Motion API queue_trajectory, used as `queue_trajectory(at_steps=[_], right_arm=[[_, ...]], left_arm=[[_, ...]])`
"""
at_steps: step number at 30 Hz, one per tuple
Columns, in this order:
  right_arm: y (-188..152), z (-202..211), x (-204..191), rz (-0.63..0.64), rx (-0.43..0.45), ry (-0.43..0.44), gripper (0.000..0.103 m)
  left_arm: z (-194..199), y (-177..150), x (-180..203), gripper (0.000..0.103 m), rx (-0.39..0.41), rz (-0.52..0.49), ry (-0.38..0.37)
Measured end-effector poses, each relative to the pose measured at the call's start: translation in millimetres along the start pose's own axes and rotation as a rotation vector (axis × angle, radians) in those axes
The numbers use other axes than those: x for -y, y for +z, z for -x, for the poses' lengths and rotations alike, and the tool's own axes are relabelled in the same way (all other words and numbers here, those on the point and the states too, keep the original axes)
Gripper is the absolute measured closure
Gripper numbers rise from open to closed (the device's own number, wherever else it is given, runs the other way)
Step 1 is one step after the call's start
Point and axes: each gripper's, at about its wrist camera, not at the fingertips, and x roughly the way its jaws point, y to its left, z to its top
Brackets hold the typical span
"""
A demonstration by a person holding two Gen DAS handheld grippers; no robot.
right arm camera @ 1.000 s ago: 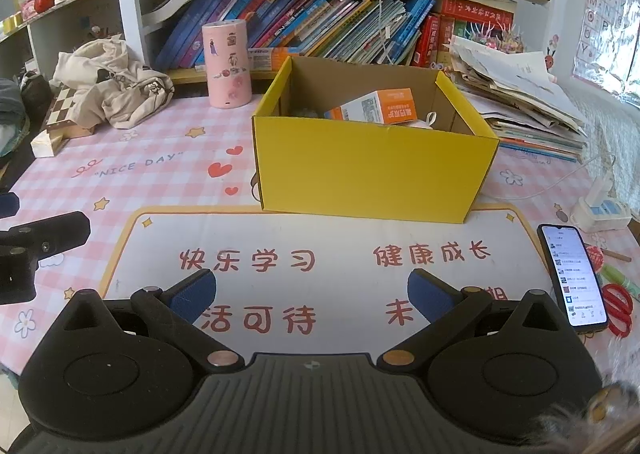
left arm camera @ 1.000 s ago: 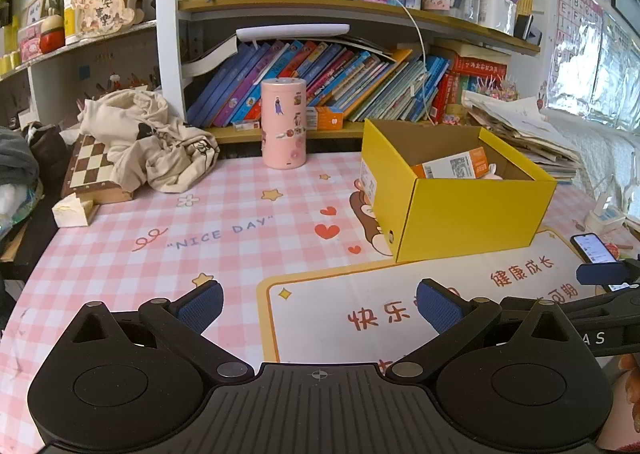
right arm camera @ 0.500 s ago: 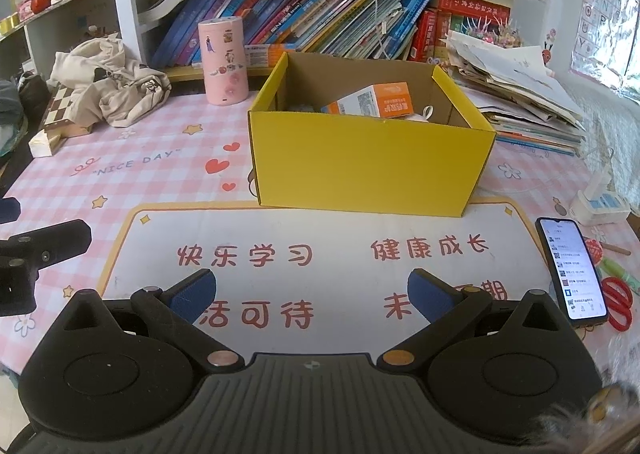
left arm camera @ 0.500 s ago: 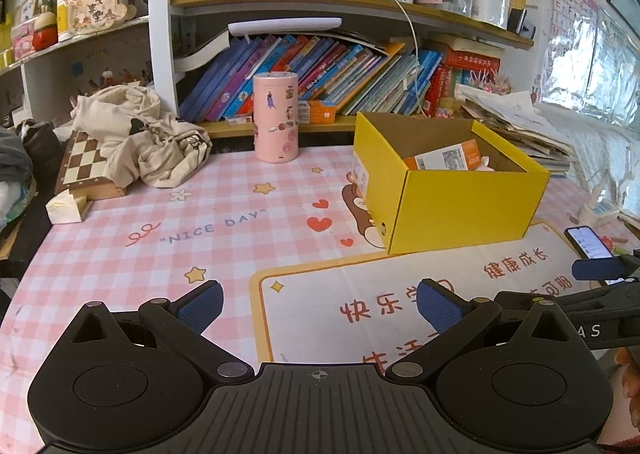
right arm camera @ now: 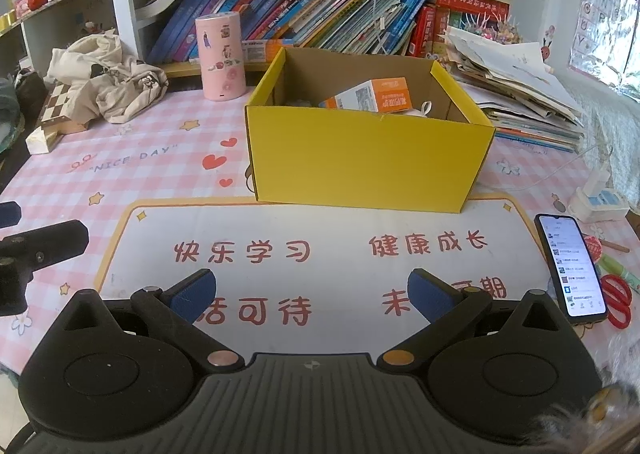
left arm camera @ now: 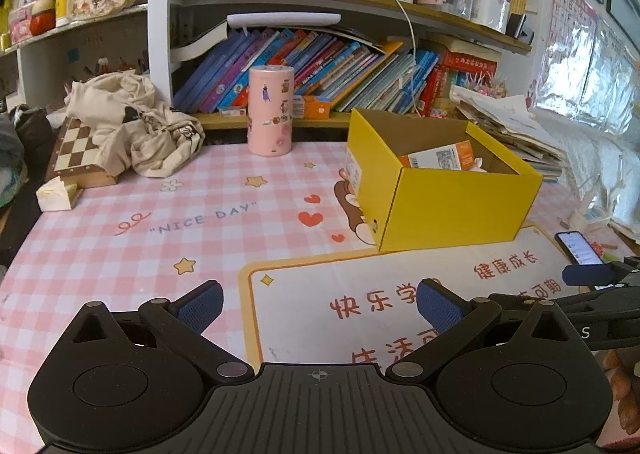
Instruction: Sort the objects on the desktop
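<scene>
A yellow cardboard box (right arm camera: 368, 157) (left arm camera: 452, 205) stands open in the middle of the desk, with an orange-and-white carton (right arm camera: 372, 95) (left arm camera: 440, 155) lying inside it. My left gripper (left arm camera: 320, 304) hovers open over the white mat, with nothing between its blue pads. My right gripper (right arm camera: 312, 296) is open too, facing the box's front wall from a short distance back. The left gripper's finger (right arm camera: 44, 240) shows at the left edge of the right wrist view. A pink cylinder (left arm camera: 270, 115) (right arm camera: 220, 53) stands behind the box to the left.
A phone (right arm camera: 570, 262) lies screen-up at the right, with red scissors (right arm camera: 618, 300) beside it. A chessboard (left arm camera: 78, 145) under crumpled cloth (left arm camera: 128, 125) sits back left. Bookshelves (left arm camera: 320, 69) and a paper stack (right arm camera: 516, 81) line the back.
Both grippers have drawn back and lifted slightly, so the box looks a little farther away. Both stay open and empty.
</scene>
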Motion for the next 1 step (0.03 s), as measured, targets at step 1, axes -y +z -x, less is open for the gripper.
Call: queue_trajectory(at_steps=[1], right_arm=[[-0.1,-0.7,-0.3,0.001,-0.003,0.001,0.000]], left_arm=[[-0.2,-0.1,-0.2,0.000,0.001,0.000,-0.003]])
